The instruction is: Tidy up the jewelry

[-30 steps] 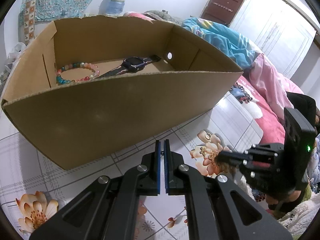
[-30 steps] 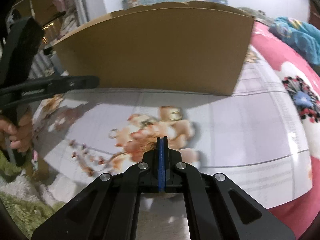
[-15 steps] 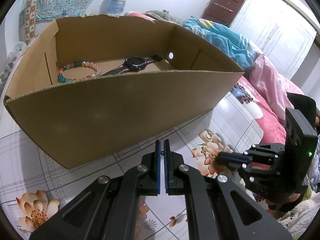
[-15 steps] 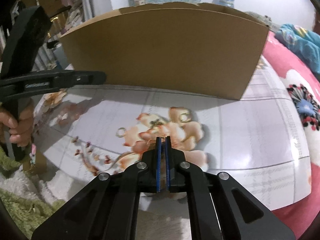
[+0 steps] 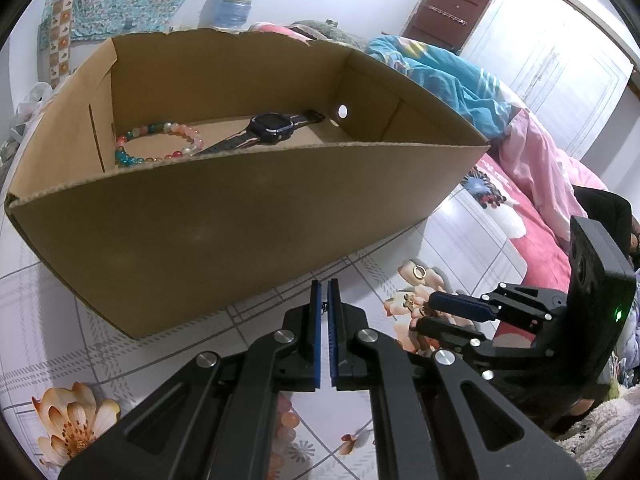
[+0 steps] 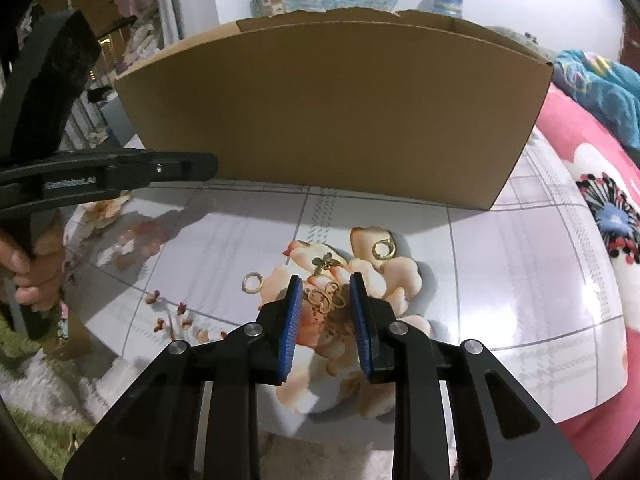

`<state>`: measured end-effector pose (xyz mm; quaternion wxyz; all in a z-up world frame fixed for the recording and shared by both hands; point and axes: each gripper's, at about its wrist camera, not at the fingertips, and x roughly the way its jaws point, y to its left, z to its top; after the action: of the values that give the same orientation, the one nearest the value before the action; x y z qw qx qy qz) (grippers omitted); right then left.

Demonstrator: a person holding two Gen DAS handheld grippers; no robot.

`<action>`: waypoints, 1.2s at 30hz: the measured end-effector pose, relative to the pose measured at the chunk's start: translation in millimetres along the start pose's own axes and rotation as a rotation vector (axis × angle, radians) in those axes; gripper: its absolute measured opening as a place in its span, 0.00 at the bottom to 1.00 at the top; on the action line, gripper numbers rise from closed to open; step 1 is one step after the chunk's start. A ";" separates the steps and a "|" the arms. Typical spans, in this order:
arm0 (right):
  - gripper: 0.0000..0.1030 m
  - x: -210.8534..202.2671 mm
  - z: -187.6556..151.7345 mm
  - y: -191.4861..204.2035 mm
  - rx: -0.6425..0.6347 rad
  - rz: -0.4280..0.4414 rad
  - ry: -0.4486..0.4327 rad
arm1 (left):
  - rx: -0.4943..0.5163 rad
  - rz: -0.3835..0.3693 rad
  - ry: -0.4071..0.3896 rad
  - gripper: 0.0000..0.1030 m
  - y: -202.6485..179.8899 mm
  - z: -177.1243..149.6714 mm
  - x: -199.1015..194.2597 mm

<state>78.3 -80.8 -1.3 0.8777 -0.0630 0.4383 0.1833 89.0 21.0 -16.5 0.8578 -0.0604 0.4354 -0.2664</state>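
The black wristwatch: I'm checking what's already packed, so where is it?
In the left wrist view, the black wristwatch lies inside the brown cardboard box, right of the multicoloured bead bracelet.

Sitting in one brown cardboard box [image 5: 224, 232]: one multicoloured bead bracelet [image 5: 158, 145], one dark wristwatch [image 5: 269, 129]. Lying outside: two gold hoop rings [image 6: 384, 249], two gold butterfly charms [image 6: 325, 262].

Right gripper [image 6: 325, 289] has opened around the butterfly earring [image 6: 326, 296]

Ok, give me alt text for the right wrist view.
The open right gripper straddles a small gold butterfly earring on the floral tabletop. Another butterfly earring and two gold hoop earrings lie nearby, in front of a cardboard box; the left gripper reaches in from the left.
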 end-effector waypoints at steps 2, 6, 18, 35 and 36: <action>0.17 2.6 1.0 3.1 -0.015 -0.018 -0.006 | 0.002 0.000 0.001 0.02 0.3 0.3 0.3; 0.14 4.7 3.7 4.9 0.001 -0.003 -0.008 | 0.002 -0.001 0.001 0.02 0.0 0.3 0.2; 0.14 -21.6 -12.0 3.9 0.011 0.002 -0.058 | 0.009 0.002 -0.008 0.02 -2.0 1.7 -7.0; 0.14 -59.3 88.9 -25.5 0.033 0.097 -0.319 | 0.086 -0.121 -0.227 0.02 -27.7 94.7 -71.4; 0.14 -50.2 94.8 -31.0 0.044 0.103 -0.300 | 0.082 -0.102 -0.208 0.02 -23.9 101.3 -63.7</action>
<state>133.1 -97.2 94.5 0.9239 0.0068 0.3089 0.2256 127.7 20.2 99.2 0.8854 -0.0750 0.3292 -0.3197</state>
